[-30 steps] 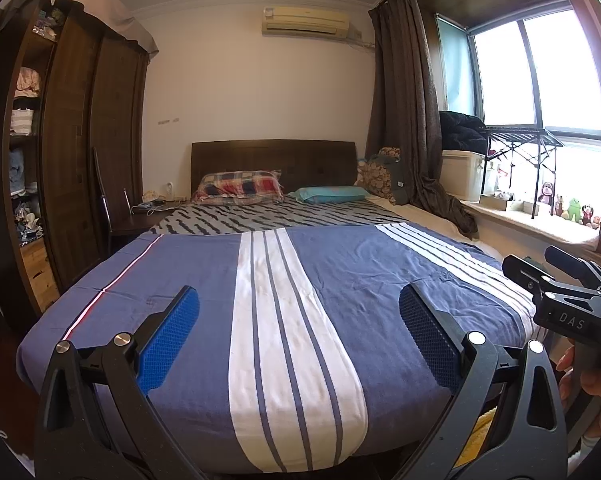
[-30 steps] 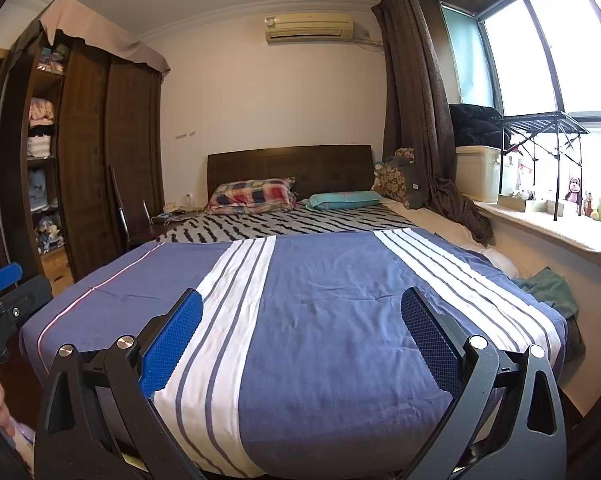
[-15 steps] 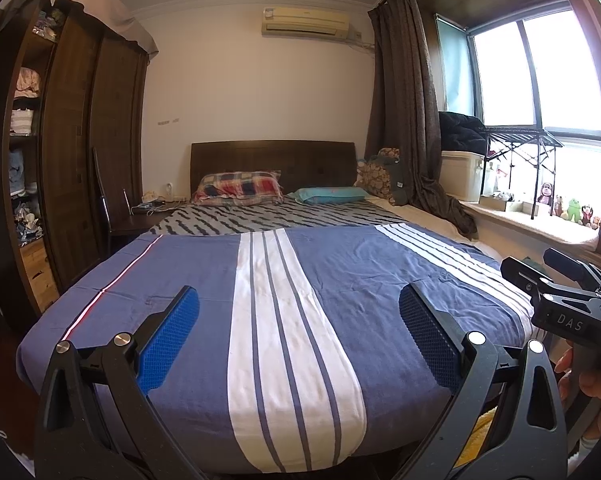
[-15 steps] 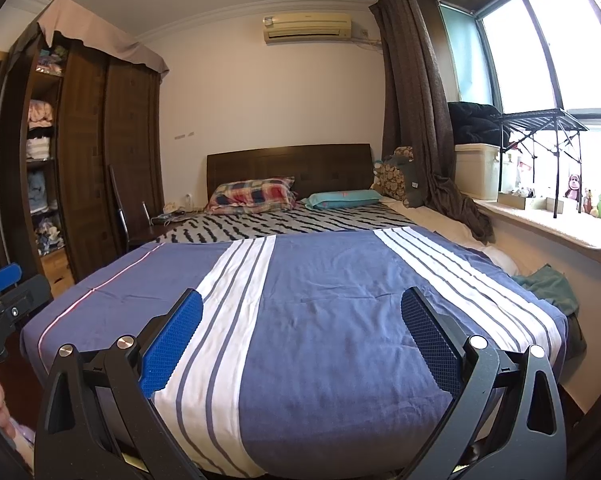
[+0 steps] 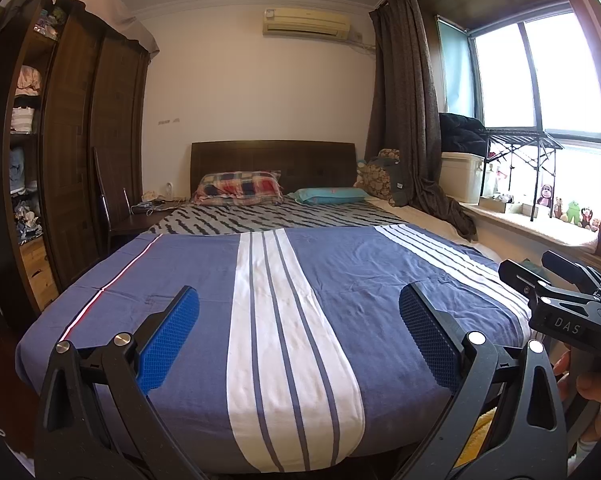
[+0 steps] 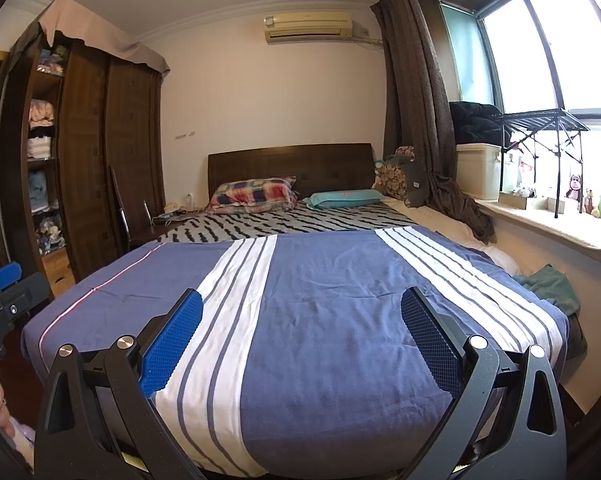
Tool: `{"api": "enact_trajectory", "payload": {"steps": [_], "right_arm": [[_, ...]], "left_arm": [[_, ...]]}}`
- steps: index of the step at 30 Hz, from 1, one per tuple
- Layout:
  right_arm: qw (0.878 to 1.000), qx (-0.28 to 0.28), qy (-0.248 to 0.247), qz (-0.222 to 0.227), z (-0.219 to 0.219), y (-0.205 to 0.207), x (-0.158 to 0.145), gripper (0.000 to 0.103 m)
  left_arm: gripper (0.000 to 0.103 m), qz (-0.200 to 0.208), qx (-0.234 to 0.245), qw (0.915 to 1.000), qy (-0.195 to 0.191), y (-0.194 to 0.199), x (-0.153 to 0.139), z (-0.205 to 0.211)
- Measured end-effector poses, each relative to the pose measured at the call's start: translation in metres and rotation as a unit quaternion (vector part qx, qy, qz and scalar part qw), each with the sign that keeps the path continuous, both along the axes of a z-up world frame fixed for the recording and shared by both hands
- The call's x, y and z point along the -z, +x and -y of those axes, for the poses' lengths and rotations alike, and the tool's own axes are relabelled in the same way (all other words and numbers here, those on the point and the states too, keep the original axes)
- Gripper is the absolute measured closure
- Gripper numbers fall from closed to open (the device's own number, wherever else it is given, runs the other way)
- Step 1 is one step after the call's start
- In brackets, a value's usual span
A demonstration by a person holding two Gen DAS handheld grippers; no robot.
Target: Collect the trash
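Trash: unseen | both tongs [image 5: 299, 332] [image 6: 301, 334] spread above bed [image 5: 340, 280] foot edge

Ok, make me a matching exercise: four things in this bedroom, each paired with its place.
Things:
1. plaid pillow
2. air conditioner
3. plush toys
4. green cloth

Places:
A. on the windowsill
B. beside the bed's right edge, low down
C. high on the back wall
D. at the headboard

Pairs: 1-D, 2-C, 3-A, 4-B
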State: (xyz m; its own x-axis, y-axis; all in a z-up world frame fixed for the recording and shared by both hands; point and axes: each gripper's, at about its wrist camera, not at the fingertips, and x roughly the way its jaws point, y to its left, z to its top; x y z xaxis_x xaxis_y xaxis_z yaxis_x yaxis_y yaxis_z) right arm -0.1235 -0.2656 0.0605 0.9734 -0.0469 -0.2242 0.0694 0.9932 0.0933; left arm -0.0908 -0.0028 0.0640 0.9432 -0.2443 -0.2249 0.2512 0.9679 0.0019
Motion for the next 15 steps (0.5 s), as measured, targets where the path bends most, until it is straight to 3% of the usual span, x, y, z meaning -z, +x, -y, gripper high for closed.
{"api": "enact_trajectory", "payload": {"steps": [15], "right_arm": [[1.0,0.001,-0.002,-0.001,-0.0016,0.0011,0.0022,0.003]], "left_arm": [[0.008,-0.005,-0.008,0.9999,-0.013,0.0007,-0.0029,-0.0027]]}}
